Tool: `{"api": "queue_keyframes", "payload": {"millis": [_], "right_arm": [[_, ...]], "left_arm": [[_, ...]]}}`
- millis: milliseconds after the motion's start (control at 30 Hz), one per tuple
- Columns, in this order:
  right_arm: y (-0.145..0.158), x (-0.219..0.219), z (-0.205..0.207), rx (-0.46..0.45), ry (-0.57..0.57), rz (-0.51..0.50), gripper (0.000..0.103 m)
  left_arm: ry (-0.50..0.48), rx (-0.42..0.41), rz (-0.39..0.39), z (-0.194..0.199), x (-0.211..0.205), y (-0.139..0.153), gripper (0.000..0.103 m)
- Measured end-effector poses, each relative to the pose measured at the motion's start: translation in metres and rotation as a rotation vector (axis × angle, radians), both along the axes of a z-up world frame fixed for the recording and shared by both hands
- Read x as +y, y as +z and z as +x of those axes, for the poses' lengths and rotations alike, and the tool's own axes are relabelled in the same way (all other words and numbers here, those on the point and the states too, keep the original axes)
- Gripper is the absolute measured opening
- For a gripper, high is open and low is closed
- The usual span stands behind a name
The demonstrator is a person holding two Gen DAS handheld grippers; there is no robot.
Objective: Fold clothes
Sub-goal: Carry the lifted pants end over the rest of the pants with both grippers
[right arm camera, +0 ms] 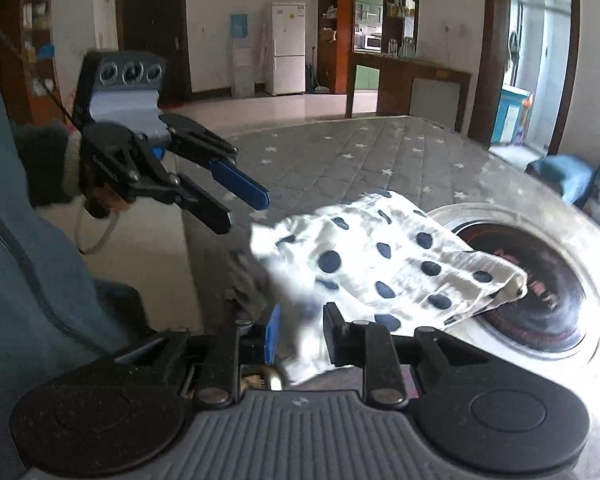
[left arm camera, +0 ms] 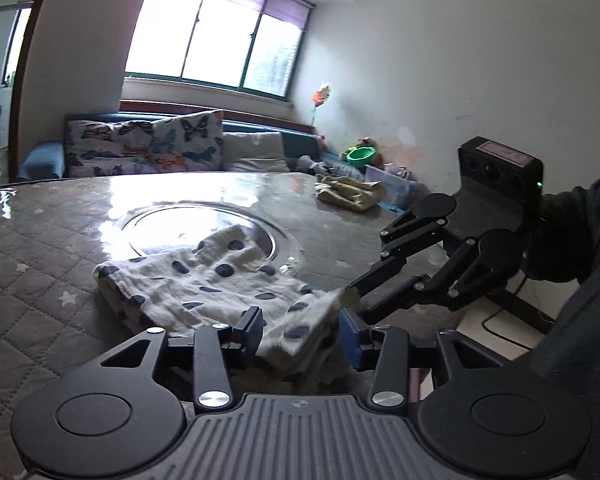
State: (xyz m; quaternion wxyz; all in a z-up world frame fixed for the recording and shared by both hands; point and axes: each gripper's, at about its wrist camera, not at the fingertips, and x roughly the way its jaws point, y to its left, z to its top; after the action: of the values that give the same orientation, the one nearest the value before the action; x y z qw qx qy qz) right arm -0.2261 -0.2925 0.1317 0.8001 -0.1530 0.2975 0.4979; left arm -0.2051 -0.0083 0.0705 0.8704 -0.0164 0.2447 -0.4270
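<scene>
White cloth with dark blue dots (left arm camera: 220, 284) lies crumpled on a quilted, star-printed table (left arm camera: 40, 240), partly over a round metal inset (left arm camera: 204, 216); the right gripper (left arm camera: 346, 294) is pinched on its near corner; the left gripper (right arm camera: 244, 208), jaws spread apart, holds nothing, just beside the fabric's edge; a yellow garment (left arm camera: 348, 192) sits at the far side.

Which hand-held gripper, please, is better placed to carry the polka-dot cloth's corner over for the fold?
The right hand-held gripper: the polka-dot cloth already sits between its fingers. The left hand-held gripper is open and just short of the cloth's edge.
</scene>
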Motion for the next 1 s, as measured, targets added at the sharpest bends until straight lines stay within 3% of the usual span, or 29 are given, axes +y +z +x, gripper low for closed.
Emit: {"api": "queue_keyframes", "payload": {"millis": [133, 333, 500, 633, 733, 1000], "right_arm": [[0.009, -0.004, 0.003, 0.007, -0.038, 0.037, 0.023], [-0.003, 0.01, 0.019, 0.012, -0.119, 0.034, 0.023], [-0.015, 0.017, 0.022, 0.06, -0.104, 0.01, 0.023], [-0.022, 0.022, 0.022, 0.087, -0.096, -0.005, 0.023], [-0.015, 0.014, 0.028, 0.092, -0.107, 0.016, 0.023], [-0.007, 0.008, 0.093, 0.034, -0.286, 0.012, 0.023]], "left_arm": [[0.026, 0.005, -0.045, 0.008, -0.003, 0.006, 0.047], [0.053, 0.023, -0.099, 0.023, -0.016, 0.009, 0.047], [0.057, 0.124, -0.075, 0.036, -0.031, -0.013, 0.046], [0.07, 0.183, -0.029, 0.034, -0.026, -0.028, 0.047], [0.075, 0.197, -0.04, 0.031, -0.017, -0.027, 0.047], [0.039, 0.179, -0.153, 0.037, -0.033, -0.007, 0.048]]}}
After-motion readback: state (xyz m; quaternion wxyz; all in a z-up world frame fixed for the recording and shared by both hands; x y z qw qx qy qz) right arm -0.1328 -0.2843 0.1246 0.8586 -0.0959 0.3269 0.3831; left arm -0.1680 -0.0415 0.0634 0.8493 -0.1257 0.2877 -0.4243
